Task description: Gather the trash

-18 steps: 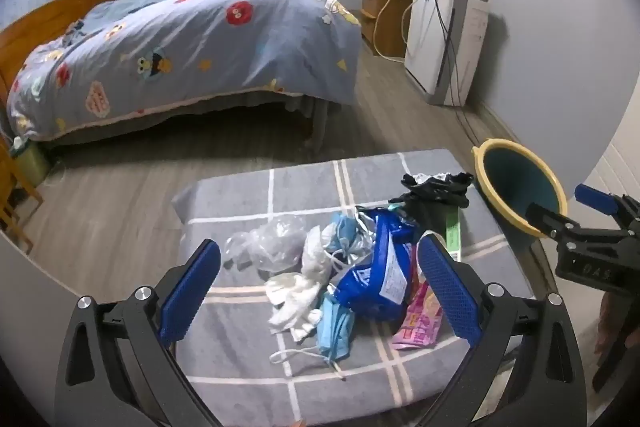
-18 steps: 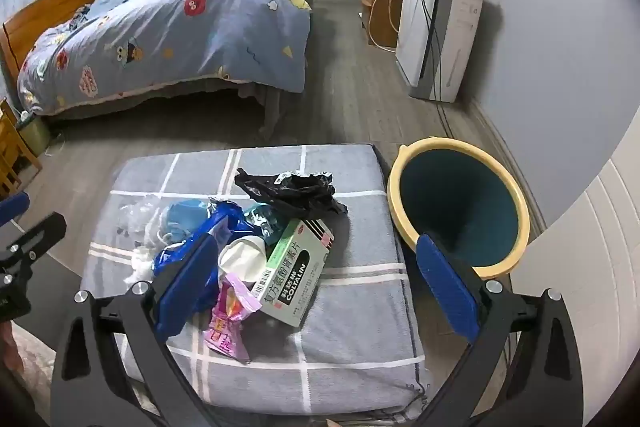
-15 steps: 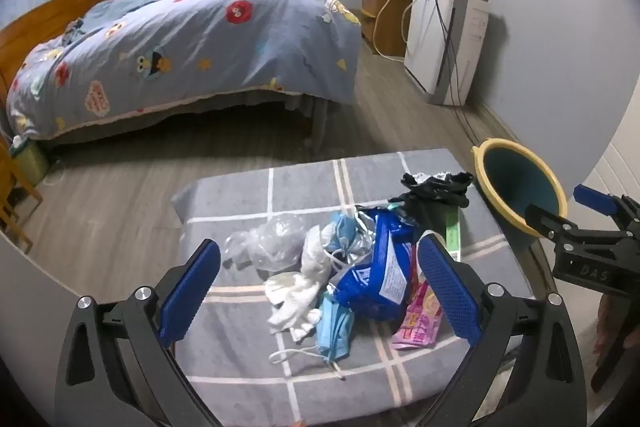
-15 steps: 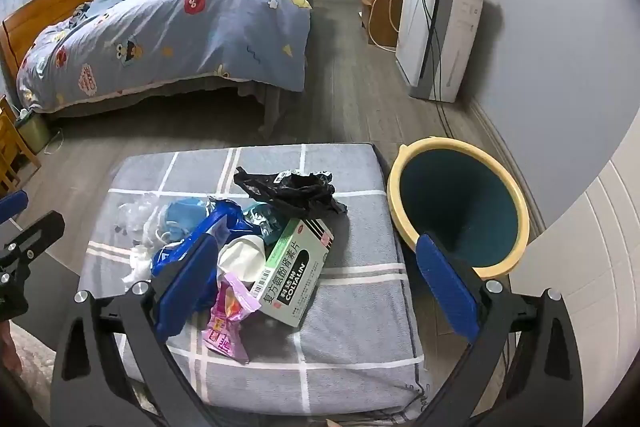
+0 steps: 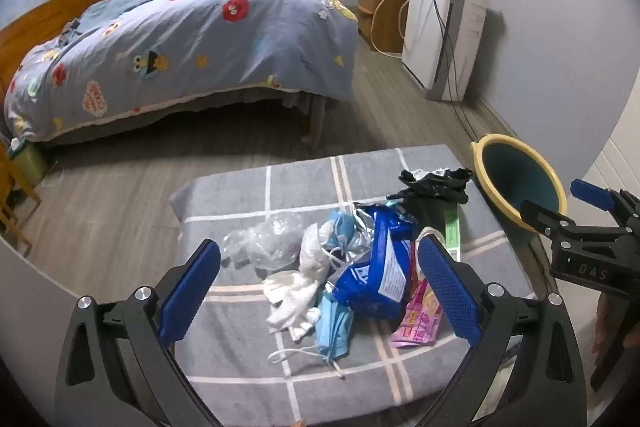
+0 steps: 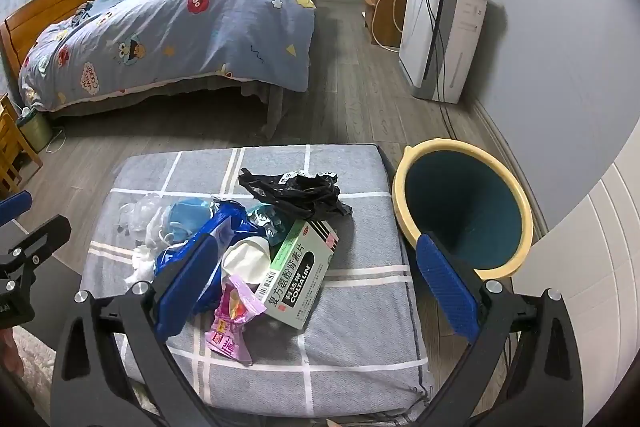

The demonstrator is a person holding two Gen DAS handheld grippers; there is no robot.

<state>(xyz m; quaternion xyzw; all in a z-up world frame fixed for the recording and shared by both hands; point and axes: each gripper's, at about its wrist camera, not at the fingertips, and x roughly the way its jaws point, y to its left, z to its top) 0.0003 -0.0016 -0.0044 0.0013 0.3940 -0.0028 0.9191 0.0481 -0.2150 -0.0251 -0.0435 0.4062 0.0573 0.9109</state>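
Hovering above a grey checked cushion (image 5: 304, 183), the left gripper (image 5: 318, 291) has its blue pads spread wide with nothing between them, and the right gripper (image 6: 316, 283) is spread the same way, empty; the bases of both run off the bottom edge. Between and beyond the pads lies the trash, heaped on the near half of the cushion: a pink wrapper (image 6: 230, 323) nearest, a white and green medicine box (image 6: 300, 273) leaning on the heap, a blue packet (image 5: 380, 275) partly behind the right gripper's left pad in its own view, a blue face mask (image 5: 332, 327) with loose ear loops, and crumpled white tissue (image 5: 300, 291). A clear plastic bag (image 5: 266, 241) is hard to make out against the grey cloth. Something white and round sits under the box, too covered to identify. Farther back a black plastic bag (image 6: 296, 191) lies crumpled. Just right of the cushion stands a bin (image 6: 404, 195) with a yellow rim and dark teal inside; its bottom is in shadow. Beyond, a bed (image 5: 200, 47) under a patterned blue cover fills the room's left side.
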